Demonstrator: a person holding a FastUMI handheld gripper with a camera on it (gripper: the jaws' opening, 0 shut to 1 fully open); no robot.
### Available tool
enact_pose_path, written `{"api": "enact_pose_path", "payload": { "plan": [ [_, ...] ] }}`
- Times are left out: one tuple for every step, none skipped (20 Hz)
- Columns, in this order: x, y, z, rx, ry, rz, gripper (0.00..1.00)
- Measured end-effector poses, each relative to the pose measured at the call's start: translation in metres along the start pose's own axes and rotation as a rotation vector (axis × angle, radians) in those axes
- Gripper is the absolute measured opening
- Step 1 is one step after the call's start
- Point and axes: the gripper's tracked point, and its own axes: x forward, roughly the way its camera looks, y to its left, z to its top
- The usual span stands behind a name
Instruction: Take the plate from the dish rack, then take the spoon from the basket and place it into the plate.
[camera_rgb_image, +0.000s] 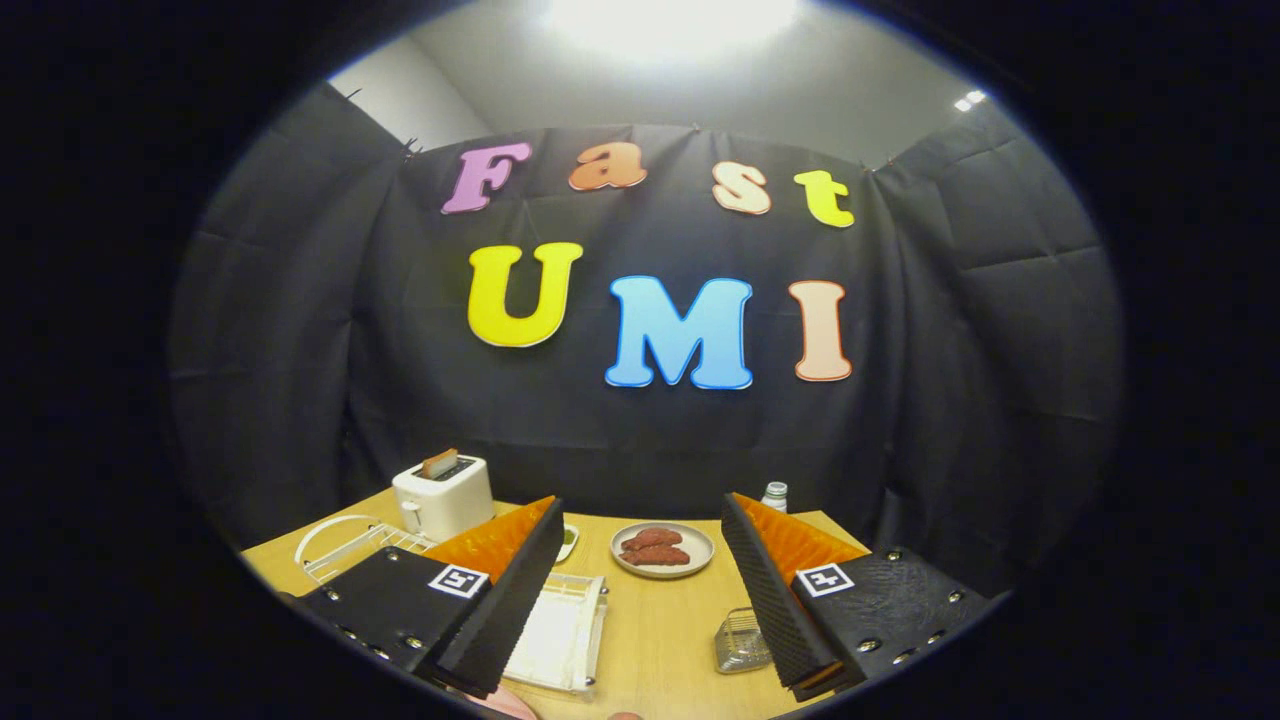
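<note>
Hovering above the table, the gripper (642, 500) has its fingers spread wide with nothing between them.

All places below are taken from the dish of reddish food (662, 550), which sits on the wooden table (660, 640) beyond the fingertips:
- **Basket:** the small mesh basket (742, 640) is nearer than the dish and to its right, just beside the right finger. I cannot make out a spoon in it.
- **Wire rack:** the white wire rack (340, 545) is well left of the dish, partly behind the left finger. No plate is visible standing in it.
- **White tray:** the flat white tray (560, 630) is nearer and to the left.
- **Pink sliver:** the pink sliver (505, 705) at the near table edge could be a plate rim, but it is too cropped to tell.

**Step:** the open, empty fingers fit either an approach to a pick or a pull-back after a release, and the spoon's place does not settle it.

**Next move:** any grasp calls for lowering well down toward the table and centring the target between the fingers.

**Room:**
- The white toaster (443, 495) with a slice in it is at back left of the dish.
- The small bottle (775, 493) is at back right.
- Black cloth walls stand behind, with a bright ceiling light above.
</note>
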Motion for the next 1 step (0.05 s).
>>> {"api": "enact_pose_path", "payload": {
  "plan": [
    [0.0078, -0.0218, 0.0, -0.002, -0.021, -0.022, 0.96]
  ]
}}
